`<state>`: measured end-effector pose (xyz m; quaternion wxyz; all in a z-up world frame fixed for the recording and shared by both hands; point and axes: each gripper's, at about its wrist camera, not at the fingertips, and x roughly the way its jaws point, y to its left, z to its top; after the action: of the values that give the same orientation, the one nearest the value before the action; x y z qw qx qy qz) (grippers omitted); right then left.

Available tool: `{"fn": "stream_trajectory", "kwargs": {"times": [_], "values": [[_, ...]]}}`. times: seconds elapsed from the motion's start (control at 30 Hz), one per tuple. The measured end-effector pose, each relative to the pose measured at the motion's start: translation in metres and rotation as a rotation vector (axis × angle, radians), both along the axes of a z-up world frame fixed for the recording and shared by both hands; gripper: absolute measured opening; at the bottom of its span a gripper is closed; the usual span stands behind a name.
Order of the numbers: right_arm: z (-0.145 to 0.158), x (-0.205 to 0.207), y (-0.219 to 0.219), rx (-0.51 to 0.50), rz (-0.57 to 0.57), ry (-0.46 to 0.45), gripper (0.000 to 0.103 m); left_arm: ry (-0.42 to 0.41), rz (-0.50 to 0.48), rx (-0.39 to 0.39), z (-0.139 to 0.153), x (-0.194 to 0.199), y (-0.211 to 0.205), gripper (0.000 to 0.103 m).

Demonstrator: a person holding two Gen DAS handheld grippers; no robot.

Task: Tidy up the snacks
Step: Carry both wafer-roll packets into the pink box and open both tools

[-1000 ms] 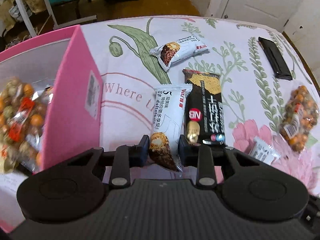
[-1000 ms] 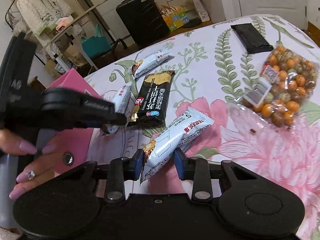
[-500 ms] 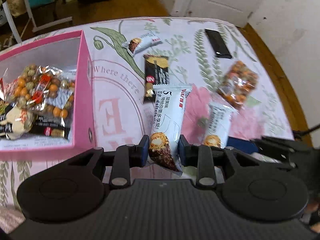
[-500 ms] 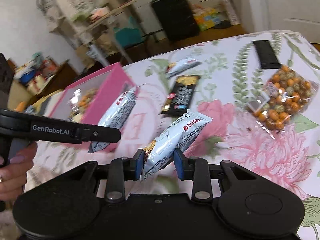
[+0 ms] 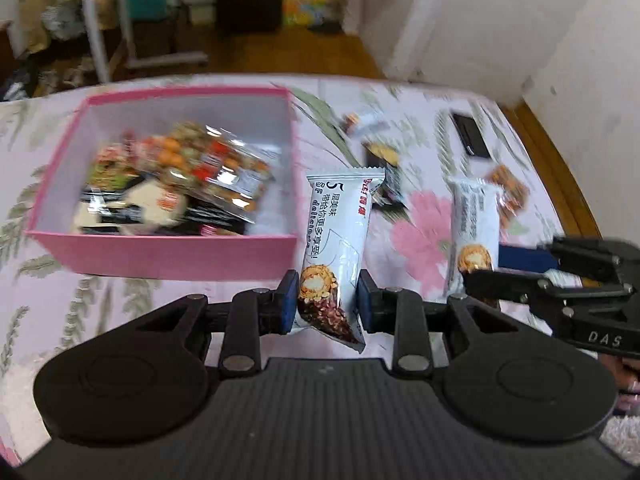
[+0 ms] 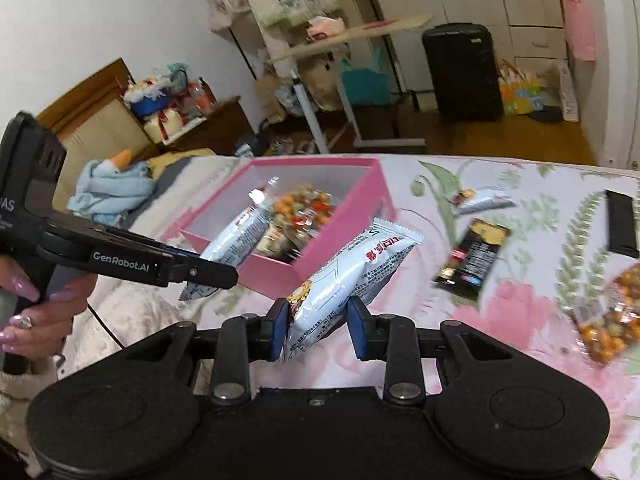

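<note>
Carrying a white wafer packet in each gripper, the person could drop one short of the pink box (image 5: 160, 248), since each is pinched only near its lower end. The left gripper (image 5: 326, 300), tilted steeply down beside the box's near right corner, is clamped on the left packet (image 5: 336, 236). The right gripper (image 6: 316, 330), angled more shallowly over the flowered tablecloth (image 6: 520, 312), clamps the right packet (image 6: 352, 276). Loose snacks further right look blurred.

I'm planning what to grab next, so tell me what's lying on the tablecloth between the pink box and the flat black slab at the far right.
Right wrist view: between the pink box and black slab lie a white snack packet and a black-and-gold packet.
</note>
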<state>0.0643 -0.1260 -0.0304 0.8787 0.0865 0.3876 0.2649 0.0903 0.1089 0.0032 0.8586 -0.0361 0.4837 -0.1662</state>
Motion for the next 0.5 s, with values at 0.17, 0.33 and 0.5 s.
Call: {"fn": "stream_trajectory", "kwargs": {"times": [0.17,0.33,0.5], "values": [[-0.001,0.016,0.03,0.015,0.075,-0.015,0.036,-0.041,0.057,0.014,-0.002,0.005,0.026,0.029],[-0.001,0.046,0.062,-0.016,0.14,-0.033,0.036,-0.063,0.105,-0.012,-0.007,0.027,0.038,0.029],[-0.012,0.082,0.093,-0.094,0.185,-0.047,0.036,-0.083,0.154,-0.069,-0.026,0.063,0.048,0.029]]}}
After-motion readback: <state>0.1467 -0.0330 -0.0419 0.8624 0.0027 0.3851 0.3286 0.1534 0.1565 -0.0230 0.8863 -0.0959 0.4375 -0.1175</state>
